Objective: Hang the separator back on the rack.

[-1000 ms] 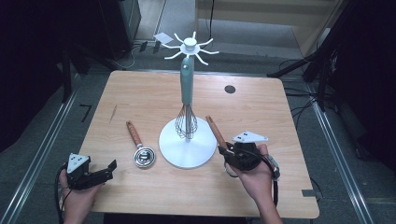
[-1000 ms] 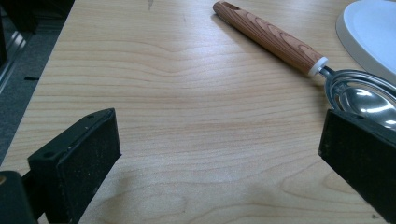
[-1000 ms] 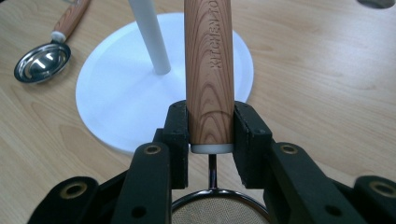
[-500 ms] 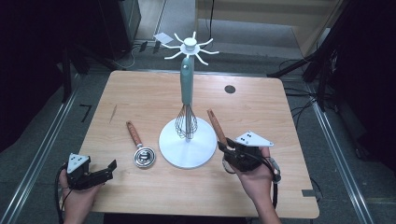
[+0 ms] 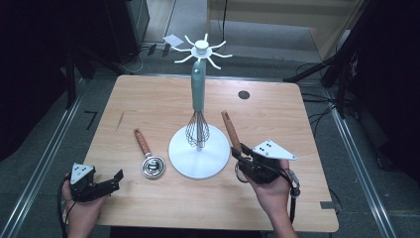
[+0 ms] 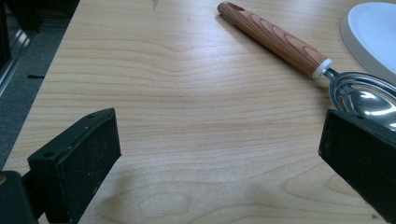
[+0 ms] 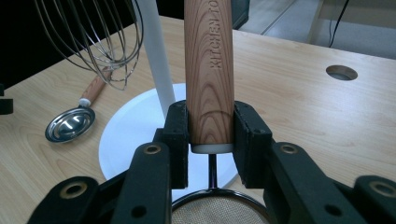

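Item: strainer (image 7: 210, 84) with wood-grain handle, its mesh bowl low in the right claw view, gripped by the right claw (image 5: 242, 159) at the counter's (image 5: 148, 104) near right, just beside the white base of the utensil stand (image 5: 199, 148).

Change noted: against the views of a second and half a second ago, the right hand (image 5: 270, 191) has shifted only slightly — the handle's far end sits a touch differently beside the stand, tilted up and away from the person. The grip is unchanged. The left side has not moved.

Reading: the strainer looks picked up and held at the handle's lower end, close to the bowl, so the hanging end is free. Likely next step — raising it toward one of the stand's hooked arms (image 5: 218, 55) at the top, where the whisk (image 5: 197, 126) already hangs. Not yet lifted to that height.

Right claw: narrow, pads pressed on both sides of the handle just above its white collar. Hand palm-up beneath it, forearm coming in from the near edge, the claw pointing away and slightly leftward.

Left claw (image 5: 115, 179): wide, nothing between the pads; resting low at the near left corner, aimed toward the measuring spoon (image 5: 151, 166), which lies flat on the counter, left of the stand's base.
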